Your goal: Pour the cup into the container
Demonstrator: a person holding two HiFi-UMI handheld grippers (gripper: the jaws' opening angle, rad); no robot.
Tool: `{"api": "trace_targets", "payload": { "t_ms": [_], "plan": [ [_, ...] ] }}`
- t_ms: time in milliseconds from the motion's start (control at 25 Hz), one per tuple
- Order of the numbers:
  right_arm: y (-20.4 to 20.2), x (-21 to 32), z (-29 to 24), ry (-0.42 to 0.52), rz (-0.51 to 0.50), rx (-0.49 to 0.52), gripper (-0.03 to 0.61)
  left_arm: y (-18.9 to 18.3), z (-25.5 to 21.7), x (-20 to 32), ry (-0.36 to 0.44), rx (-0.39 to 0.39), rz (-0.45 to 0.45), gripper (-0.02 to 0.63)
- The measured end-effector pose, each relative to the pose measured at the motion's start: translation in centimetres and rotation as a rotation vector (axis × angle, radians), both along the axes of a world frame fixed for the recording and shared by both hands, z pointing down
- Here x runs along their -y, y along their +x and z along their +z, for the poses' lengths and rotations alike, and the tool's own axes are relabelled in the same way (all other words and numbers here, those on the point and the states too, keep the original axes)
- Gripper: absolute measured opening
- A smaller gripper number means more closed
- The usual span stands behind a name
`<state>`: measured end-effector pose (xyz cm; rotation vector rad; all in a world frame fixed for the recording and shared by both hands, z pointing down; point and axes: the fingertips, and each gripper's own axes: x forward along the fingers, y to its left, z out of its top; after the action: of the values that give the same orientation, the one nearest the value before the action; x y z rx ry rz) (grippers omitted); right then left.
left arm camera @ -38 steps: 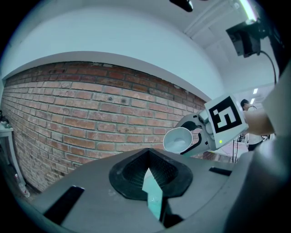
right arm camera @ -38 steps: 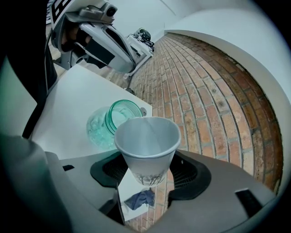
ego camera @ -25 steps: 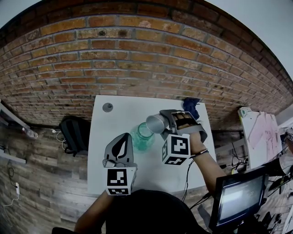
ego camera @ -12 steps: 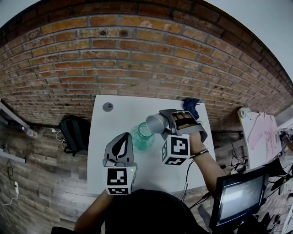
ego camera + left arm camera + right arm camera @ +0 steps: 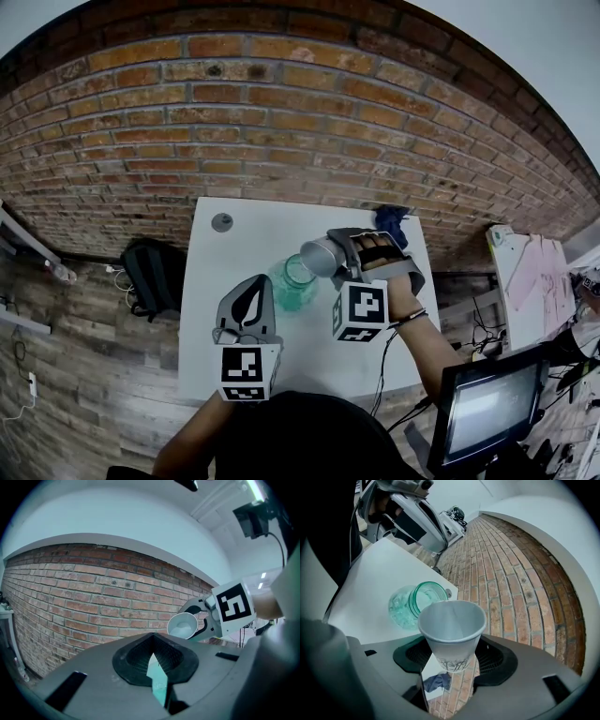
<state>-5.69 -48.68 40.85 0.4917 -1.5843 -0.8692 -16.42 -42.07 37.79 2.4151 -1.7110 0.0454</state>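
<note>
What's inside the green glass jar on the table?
The green jar holds small pale bits, seen through its glass wall; what they are is unclear. The tilted cup covers part of its mouth, so some of the inside is hidden.

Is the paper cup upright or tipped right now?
Tipped: in the head view the cup, held in the right tool, lies nearly sideways, mouth end over the green jar.

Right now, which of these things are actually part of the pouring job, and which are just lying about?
In the job: paper cup, tipped in the right gripper; green glass jar on the table.
Lying about: blue cloth, small grey disc, black backpack, monitor.
</note>
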Motion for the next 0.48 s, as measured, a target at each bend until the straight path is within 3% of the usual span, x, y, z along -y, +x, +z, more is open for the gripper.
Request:
{"api": "trace_targets", "payload": {
  "t_ms": [480],
  "plan": [
    [-0.27,0.13,0.0,0.017,-0.018,-0.022,0.281,0.11,-0.13,0.2,0.006,-0.007,-0.001,-0.003]
  ]
}}
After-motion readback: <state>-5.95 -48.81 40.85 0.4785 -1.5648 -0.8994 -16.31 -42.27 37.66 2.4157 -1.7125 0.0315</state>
